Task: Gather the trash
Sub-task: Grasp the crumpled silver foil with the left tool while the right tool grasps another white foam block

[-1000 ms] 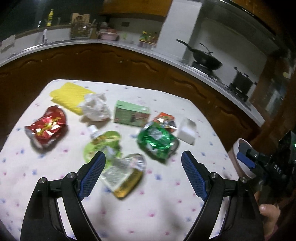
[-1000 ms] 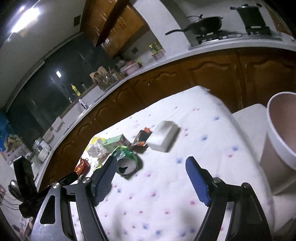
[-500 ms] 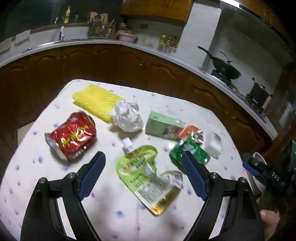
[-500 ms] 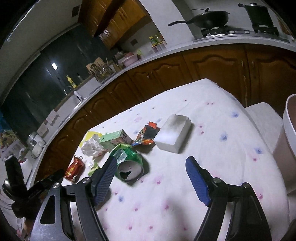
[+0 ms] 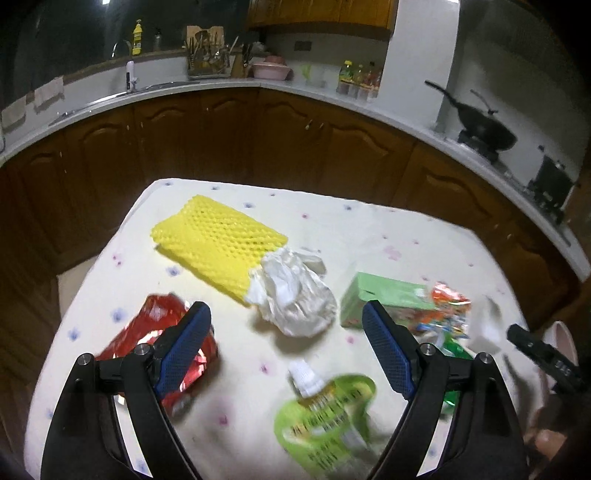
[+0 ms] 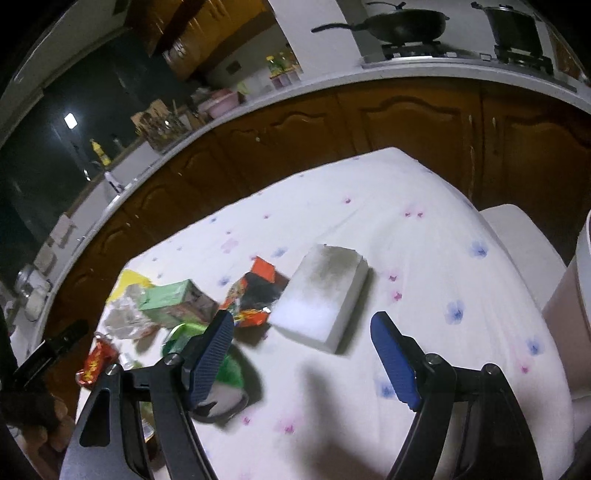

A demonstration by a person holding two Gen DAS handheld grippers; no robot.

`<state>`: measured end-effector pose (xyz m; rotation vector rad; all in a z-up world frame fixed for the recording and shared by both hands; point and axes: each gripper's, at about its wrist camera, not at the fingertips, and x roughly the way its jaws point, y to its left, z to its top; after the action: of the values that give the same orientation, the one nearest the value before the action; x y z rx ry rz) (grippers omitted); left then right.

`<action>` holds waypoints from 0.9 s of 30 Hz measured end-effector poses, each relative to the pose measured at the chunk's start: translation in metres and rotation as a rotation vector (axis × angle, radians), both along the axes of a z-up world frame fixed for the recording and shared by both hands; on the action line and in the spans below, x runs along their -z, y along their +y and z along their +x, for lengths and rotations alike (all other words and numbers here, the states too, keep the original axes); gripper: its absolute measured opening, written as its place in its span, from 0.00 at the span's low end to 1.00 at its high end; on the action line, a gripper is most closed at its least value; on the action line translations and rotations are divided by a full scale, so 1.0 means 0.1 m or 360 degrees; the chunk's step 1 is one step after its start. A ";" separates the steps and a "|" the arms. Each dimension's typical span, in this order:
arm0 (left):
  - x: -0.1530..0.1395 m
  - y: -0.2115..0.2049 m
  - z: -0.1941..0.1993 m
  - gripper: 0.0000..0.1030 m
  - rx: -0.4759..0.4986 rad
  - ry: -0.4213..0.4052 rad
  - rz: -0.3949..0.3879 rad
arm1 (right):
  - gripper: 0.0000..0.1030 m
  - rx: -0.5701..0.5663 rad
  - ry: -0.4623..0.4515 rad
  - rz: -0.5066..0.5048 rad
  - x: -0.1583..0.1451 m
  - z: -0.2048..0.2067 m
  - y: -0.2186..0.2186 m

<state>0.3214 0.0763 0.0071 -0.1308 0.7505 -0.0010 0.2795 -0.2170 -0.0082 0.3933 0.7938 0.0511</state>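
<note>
Trash lies on a flowered white tablecloth. In the left wrist view I see a yellow foam net, a crumpled white tissue, a crushed red can, a green carton, an orange wrapper and a green drink pouch. My left gripper is open and empty above the table, in front of the tissue. In the right wrist view a white sponge block lies ahead of my open, empty right gripper. A crushed green can lies under its left finger.
A pale bin stands off the table's right edge, beside a white seat. Brown cabinets and a white counter curve behind the table, with a wok and a pot on the stove.
My left gripper has swung left and forward, so the tissue and yellow net now sit ahead of it. My right gripper has moved closer to the sponge block. Both stay open.
</note>
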 end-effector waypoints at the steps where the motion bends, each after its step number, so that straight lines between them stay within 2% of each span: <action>1: 0.05 -0.01 0.09 0.83 -0.0007 0.0024 0.0039 | 0.76 0.0001 0.0011 -0.0004 0.02 0.02 0.01; 4: 0.15 -0.01 0.23 0.82 -0.0021 0.0073 0.0067 | 0.76 0.0002 0.0044 -0.0018 0.08 0.13 0.03; 6: 0.21 -0.01 0.32 0.74 -0.0030 0.0107 0.0089 | 0.76 0.0002 0.0064 -0.0030 0.10 0.18 0.03; 7: 0.25 0.00 0.36 0.63 -0.0020 0.0134 0.0086 | 0.76 0.0003 0.0078 -0.0037 0.12 0.21 0.03; 8: 0.29 0.00 0.39 0.45 -0.0009 0.0157 0.0070 | 0.76 0.0001 0.0095 -0.0041 0.15 0.24 0.03; 10: 0.36 0.01 0.44 0.24 0.0017 0.0204 0.0043 | 0.71 -0.0015 0.0130 -0.0013 0.21 0.28 0.02; 11: 0.36 0.01 0.43 0.22 0.0024 0.0204 0.0036 | 0.66 -0.0018 0.0144 -0.0013 0.25 0.29 0.02; 12: 0.35 0.01 0.41 0.21 0.0028 0.0186 0.0038 | 0.54 -0.0027 0.0164 -0.0007 0.29 0.30 0.00; 19: 0.16 0.03 0.19 0.16 0.0050 0.0069 -0.0004 | 0.51 -0.0048 0.0079 0.0042 0.22 0.15 -0.11; 27: -0.27 -0.02 -0.21 0.16 0.0117 -0.0084 -0.0180 | 0.51 -0.0065 -0.0036 0.0114 -0.04 -0.20 -0.27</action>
<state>0.3003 0.0739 0.0338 -0.2103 0.7023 -0.1166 0.2600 -0.2435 -0.0046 0.4434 0.7792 0.1222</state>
